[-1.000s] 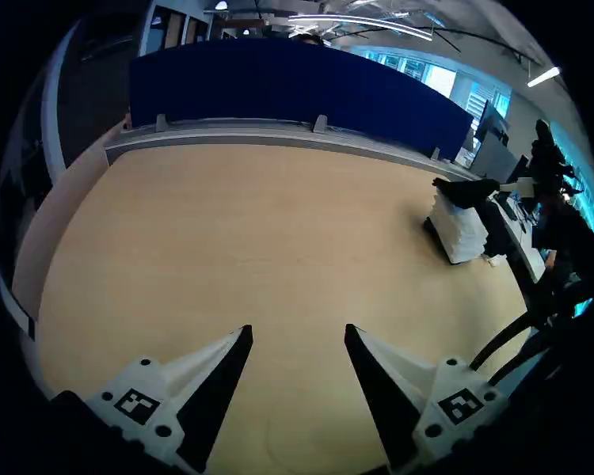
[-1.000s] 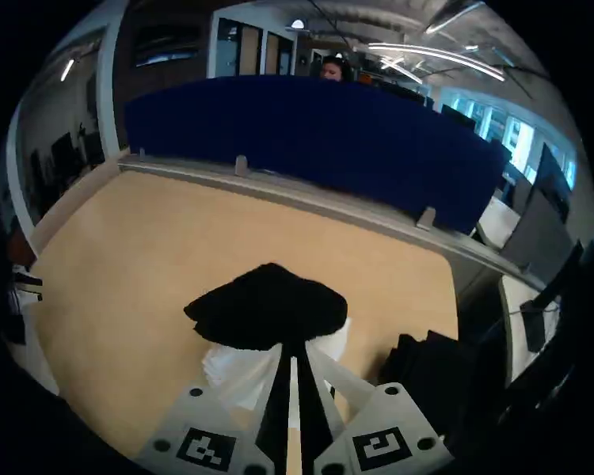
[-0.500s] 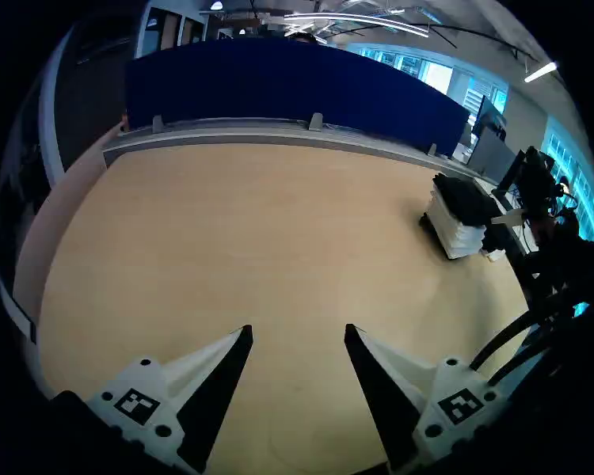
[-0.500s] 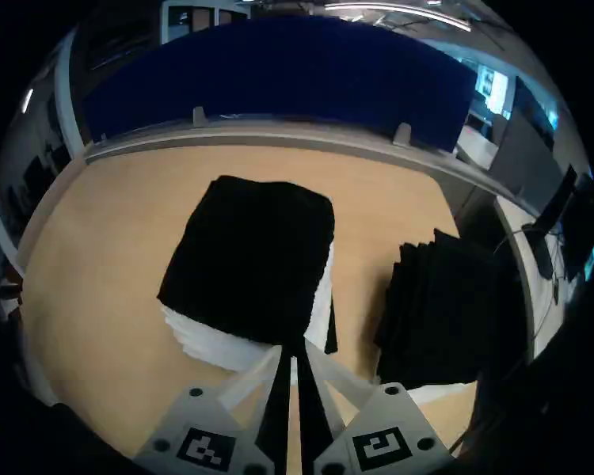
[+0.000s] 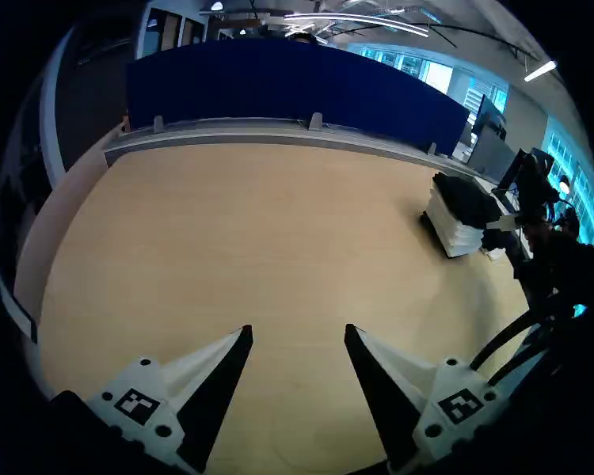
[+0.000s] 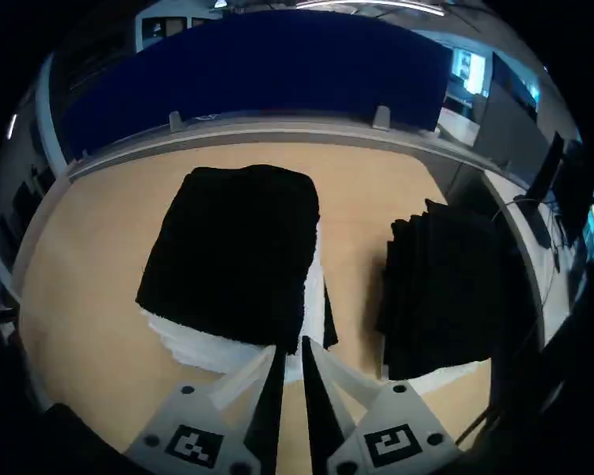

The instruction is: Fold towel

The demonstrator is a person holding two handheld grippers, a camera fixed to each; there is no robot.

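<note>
Holding left gripper point(image 5: 297, 327) wide apart above wooden table point(image 5: 257, 222). Holding right gripper point(image 6: 293, 342) barely apart, clamping nothing, tips at near edge of folded black towel point(image 6: 234, 245) lying on white stack point(image 6: 194, 348); dark pile point(image 6: 447, 293) just beside, rightward.

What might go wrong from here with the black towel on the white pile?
The right gripper has its tips at the near edge of the black towel, where a black corner hangs down over the white pile. Drawing back could snag it and pull the fold open. The black stack stands close beside, so a sideways sweep might bump it.
</note>
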